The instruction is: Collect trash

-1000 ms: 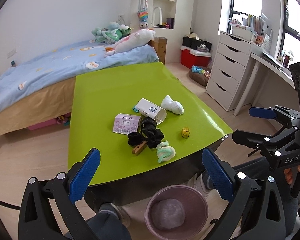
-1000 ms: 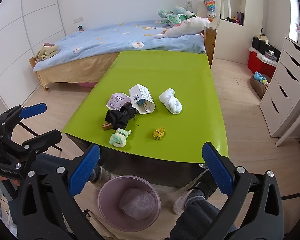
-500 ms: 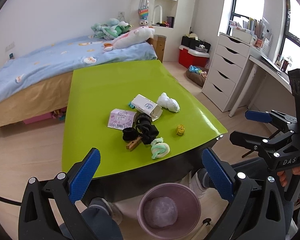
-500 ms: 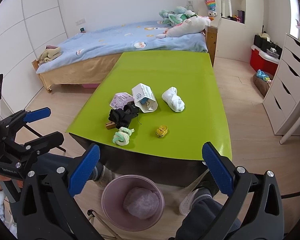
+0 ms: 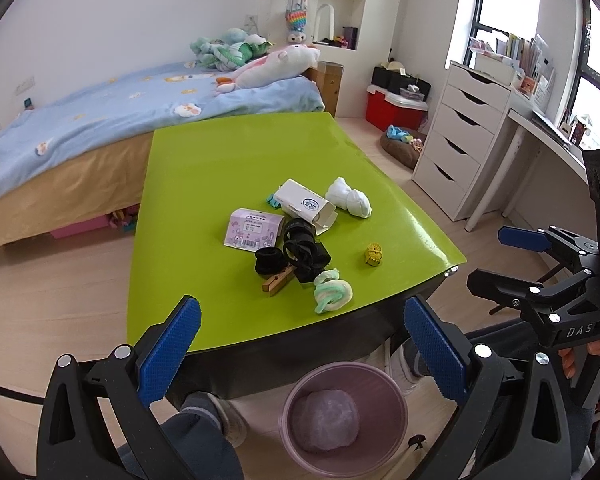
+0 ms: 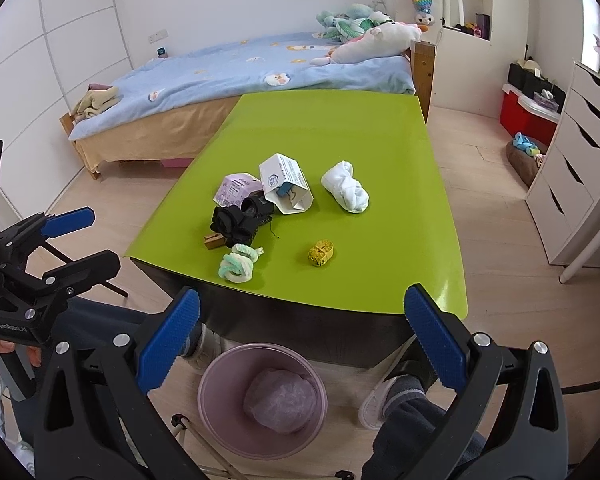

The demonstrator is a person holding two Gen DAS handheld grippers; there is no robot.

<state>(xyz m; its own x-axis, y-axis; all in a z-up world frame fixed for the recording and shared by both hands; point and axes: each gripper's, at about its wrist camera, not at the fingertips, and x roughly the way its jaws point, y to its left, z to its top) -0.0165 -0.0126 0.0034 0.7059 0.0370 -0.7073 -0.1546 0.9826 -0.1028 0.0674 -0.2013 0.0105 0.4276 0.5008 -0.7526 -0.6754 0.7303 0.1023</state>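
Left gripper (image 5: 300, 344): jaws wide apart, nothing between blue pads (image 5: 168, 354), held off the near edge of the green surface (image 5: 220, 160). Right gripper (image 5: 512, 260) at frame right, also spread, empty. On surface, clustered near front: purple box (image 5: 252, 232), white carton (image 5: 306, 204) on its side, white cloth roll (image 5: 350, 199) just beside carton, black bands (image 5: 296, 250) w/ wooden clothespin (image 5: 277, 280) touching, pastel scrunchie (image 5: 332, 290) nearest the edge, small yellow item (image 5: 374, 255) apart to the right. Pink bin (image 5: 342, 412) on floor below front edge, crumpled clear bag inside. Bed (image 5: 100, 120) behind surface.
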